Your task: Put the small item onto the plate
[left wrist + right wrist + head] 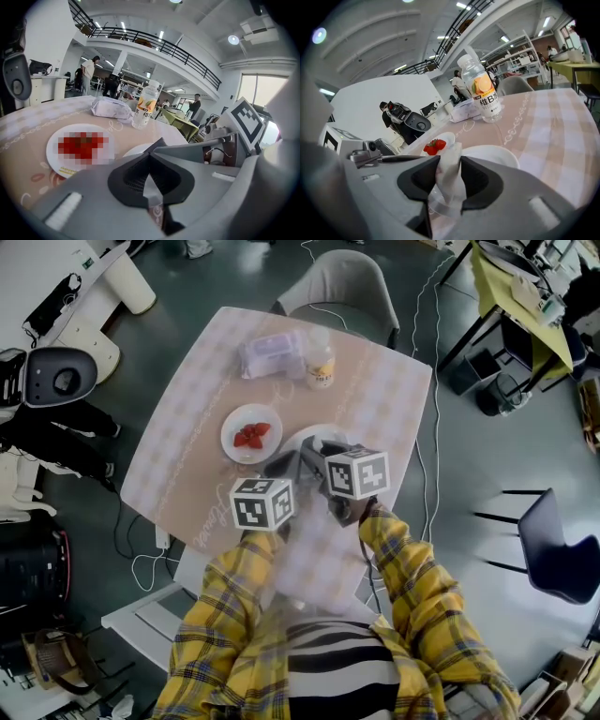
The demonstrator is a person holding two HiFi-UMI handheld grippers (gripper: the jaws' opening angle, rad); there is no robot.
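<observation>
The worktop (178, 460) is square with rounded corners, under a pale checked cloth; on it sit a small white plate (231, 444) of strawberries (251, 435), an empty white plate (307, 438) just beside it, and at the far edge a wrapped packet (272, 354) touching an upright bottle (321, 360).

Grey floor (487, 549), grey chair (342, 282), balcony railing (154, 42), perhaps window (271, 93).

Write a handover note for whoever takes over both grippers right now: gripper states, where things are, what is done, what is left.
Left gripper: jaws together, nothing clearly held.
Right gripper: shut on the small item, a white wrapped piece, just short of the empty plate.
The strawberry plate lies to the empty plate's left.
Done: item gripped.
Left: set it on a plate, probably the empty one, then release.
</observation>
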